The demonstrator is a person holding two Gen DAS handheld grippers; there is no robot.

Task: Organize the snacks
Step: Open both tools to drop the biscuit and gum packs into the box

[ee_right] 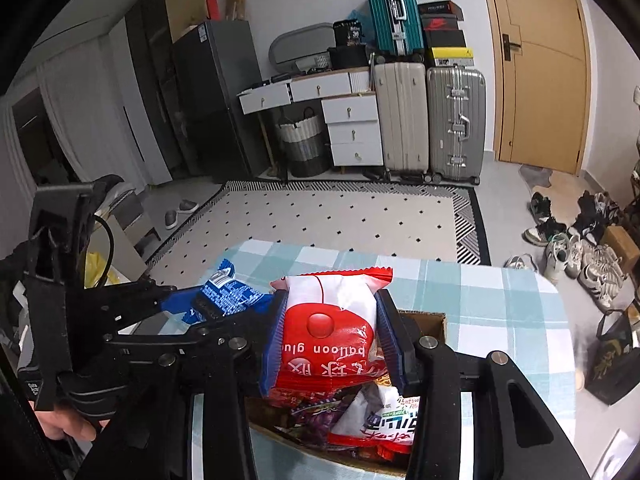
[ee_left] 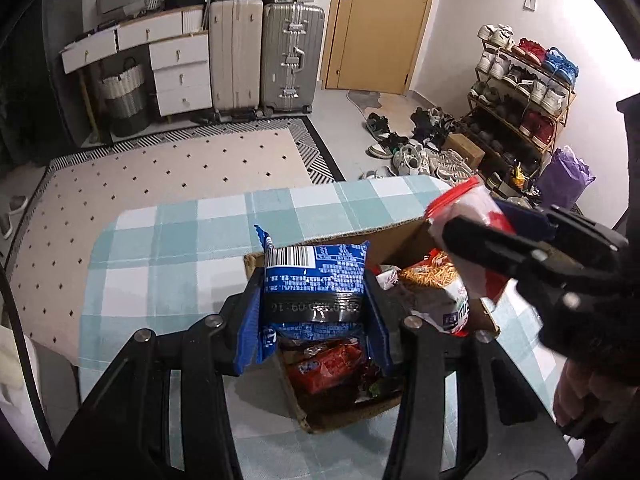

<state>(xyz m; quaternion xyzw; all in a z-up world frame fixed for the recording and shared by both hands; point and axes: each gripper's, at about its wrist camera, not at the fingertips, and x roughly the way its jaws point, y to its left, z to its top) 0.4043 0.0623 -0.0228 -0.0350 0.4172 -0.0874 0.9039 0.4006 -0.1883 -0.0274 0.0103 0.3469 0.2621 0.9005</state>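
Around the one cardboard box (ee_left: 344,236) on the checked table (ee_left: 168,240) I count two grippers — left gripper (ee_left: 314,304) and right gripper (ee_right: 332,340) — each clamping one packet above it: one blue packet (ee_left: 316,276), one red-and-white packet (ee_right: 332,320). Inside the box, several more packets; I can't tell how many. Beyond it — three suitcases: two upright, one teal suitcase (ee_right: 392,20) on top.

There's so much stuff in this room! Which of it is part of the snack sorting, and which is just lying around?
Part of the job:
- blue snack packet, gripped by the left gripper
- red and white packet, gripped by the right gripper
- cardboard box of snacks on the checked table

Just lying about:
- suitcases
- shoe rack
- loose shoes
- drawer unit
- rug
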